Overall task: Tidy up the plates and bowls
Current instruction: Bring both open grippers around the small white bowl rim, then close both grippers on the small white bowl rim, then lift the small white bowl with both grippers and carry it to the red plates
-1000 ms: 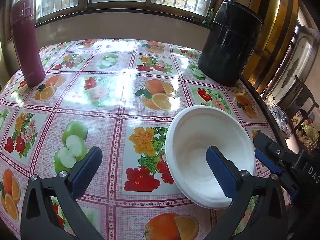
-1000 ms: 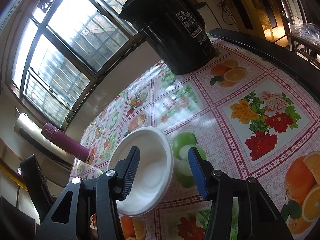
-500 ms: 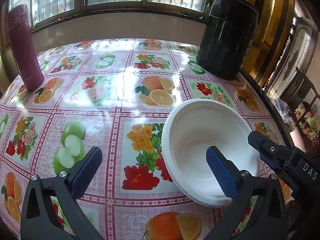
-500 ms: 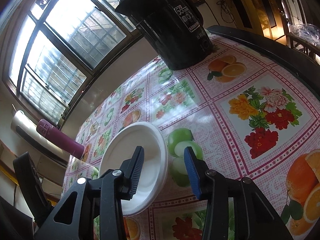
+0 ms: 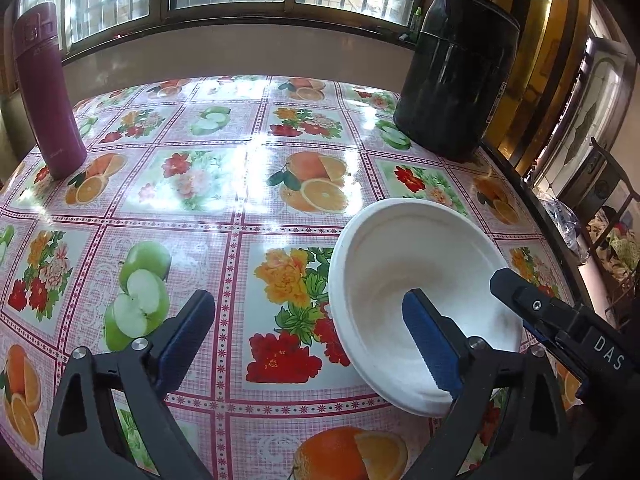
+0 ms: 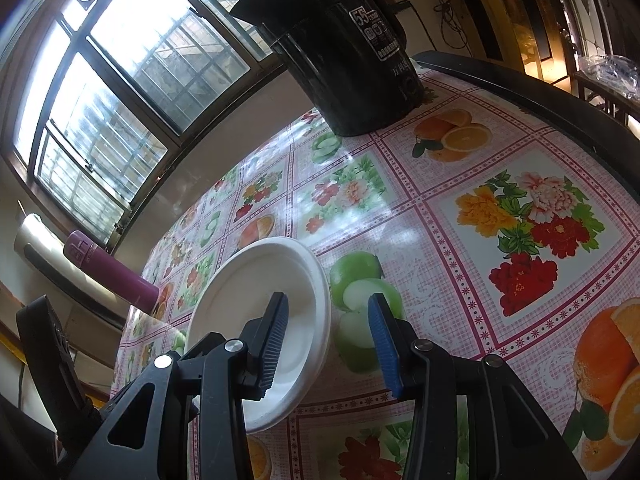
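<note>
A white bowl [image 5: 408, 276] is sitting near the black pot [image 5: 454, 72]. The wide-open left gripper [image 5: 308, 332] is hiding its near rim; the right gripper [image 6: 328, 332], half open, is straddling its edge.
</note>
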The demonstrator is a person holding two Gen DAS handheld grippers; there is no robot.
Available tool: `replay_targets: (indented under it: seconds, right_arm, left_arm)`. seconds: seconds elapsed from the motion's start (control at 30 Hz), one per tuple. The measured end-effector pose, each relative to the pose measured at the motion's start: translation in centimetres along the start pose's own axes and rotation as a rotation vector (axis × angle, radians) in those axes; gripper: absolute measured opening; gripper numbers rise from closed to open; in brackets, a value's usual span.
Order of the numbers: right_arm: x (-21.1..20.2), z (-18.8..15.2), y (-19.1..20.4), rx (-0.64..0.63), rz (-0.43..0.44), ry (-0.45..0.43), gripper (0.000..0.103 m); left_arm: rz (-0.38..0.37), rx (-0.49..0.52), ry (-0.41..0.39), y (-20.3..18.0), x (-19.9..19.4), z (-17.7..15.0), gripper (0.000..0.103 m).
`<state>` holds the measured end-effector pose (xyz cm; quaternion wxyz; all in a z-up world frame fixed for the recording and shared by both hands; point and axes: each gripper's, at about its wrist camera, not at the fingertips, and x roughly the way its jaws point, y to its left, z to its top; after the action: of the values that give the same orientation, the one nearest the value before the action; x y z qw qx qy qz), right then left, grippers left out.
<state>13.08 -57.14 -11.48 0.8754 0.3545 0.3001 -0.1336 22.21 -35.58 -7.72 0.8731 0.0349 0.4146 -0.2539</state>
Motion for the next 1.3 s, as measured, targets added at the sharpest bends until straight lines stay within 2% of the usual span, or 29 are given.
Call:
replay_targets:
  seconds: [0.1, 0.17, 0.23, 0.3, 0.43, 0.67, 0.87, 1.3]
  right_arm:
    - [0.2, 0.0, 0.0, -0.007, -0.004, 0.007, 0.036]
    - [0.3, -0.1, 0.1, -0.015, -0.014, 0.006, 0.031]
    - [0.3, -0.1, 0.0, -0.017, -0.023, 0.004, 0.026]
    - [0.3, -0.1, 0.0, -0.016, -0.027, 0.001, 0.024]
    - [0.1, -0.2, 0.5, -0.039, -0.032, -0.009, 0.018]
    - [0.1, -0.3, 1.0, -0.066, -0.04, -0.019, 0.016]
    - [0.1, -0.3, 1.1, -0.062, -0.031, -0.019, 0.016]
    - [-0.2, -0.5, 1.1, -0.053, -0.029, -0.02, 0.009]
  left_arm:
    - [-0.013, -0.006, 0.017, 0.2, 0.3, -0.1, 0.085]
    - [-0.013, -0.008, 0.03, 0.2, 0.6, -0.1, 0.067]
    - [-0.016, -0.011, 0.039, 0.2, 0.8, -0.2, 0.058]
    - [-0.031, -0.016, 0.042, 0.2, 0.8, -0.2, 0.055]
    - [-0.042, -0.005, 0.036, -0.2, 0.5, -0.2, 0.042]
    - [-0.065, 0.031, 0.035, -1.0, 0.4, -0.3, 0.024]
    - [-0.102, 0.034, 0.05, -0.9, 0.6, -0.4, 0.016]
    - [-0.12, 0.035, 0.054, -1.1, 0.5, -0.3, 0.016]
